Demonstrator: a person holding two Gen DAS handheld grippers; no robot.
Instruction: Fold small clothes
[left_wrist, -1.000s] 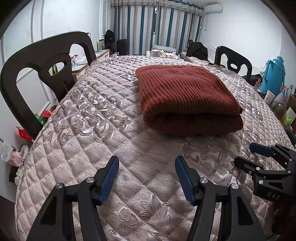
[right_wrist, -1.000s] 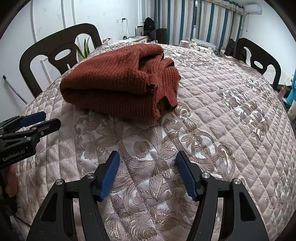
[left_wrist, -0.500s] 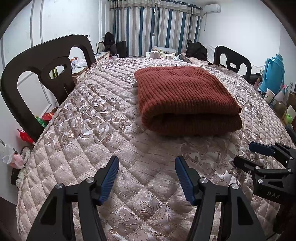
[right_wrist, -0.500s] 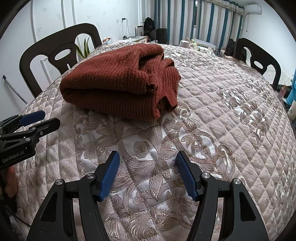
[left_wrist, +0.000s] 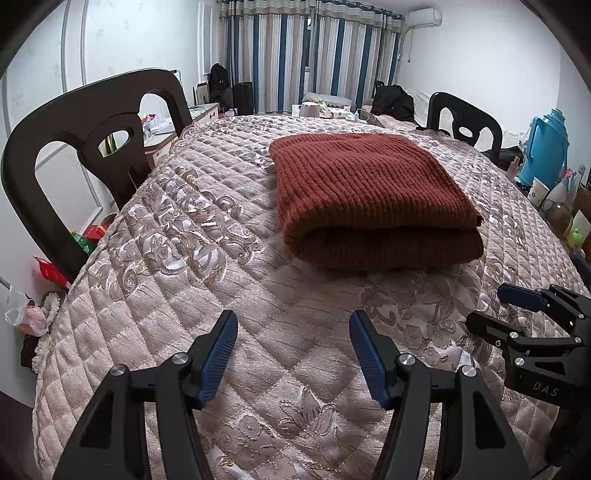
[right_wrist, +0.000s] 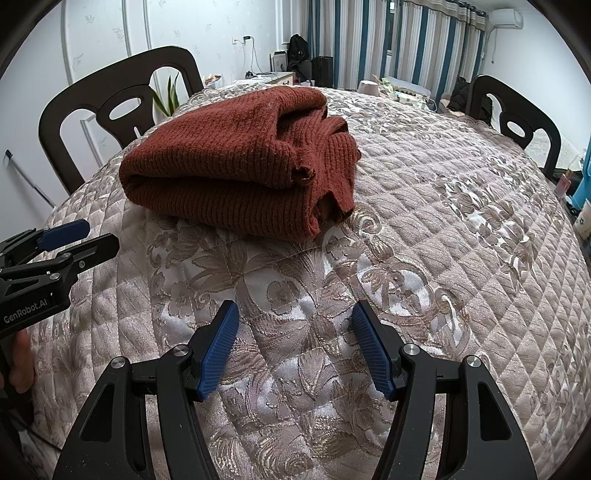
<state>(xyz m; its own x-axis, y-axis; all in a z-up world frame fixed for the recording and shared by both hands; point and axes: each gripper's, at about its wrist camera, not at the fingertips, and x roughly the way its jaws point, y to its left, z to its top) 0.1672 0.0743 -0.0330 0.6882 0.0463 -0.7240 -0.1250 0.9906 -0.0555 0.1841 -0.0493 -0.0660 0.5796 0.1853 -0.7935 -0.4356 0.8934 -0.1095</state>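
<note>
A folded rust sweater (left_wrist: 373, 199) is laid on the quilted table (left_wrist: 207, 258). The left gripper (left_wrist: 293, 354) and right gripper (right_wrist: 293, 343) are held apart, empty, nearer.

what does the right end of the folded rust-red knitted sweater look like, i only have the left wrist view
observer: In the right wrist view, the rust-red knitted sweater is untidy at that end: the layers gape open and a ribbed piece droops toward the beige quilted cover.
operator: is the right gripper holding any of it
observer: No. The right gripper is open and empty over the cover, short of the sweater.
</note>
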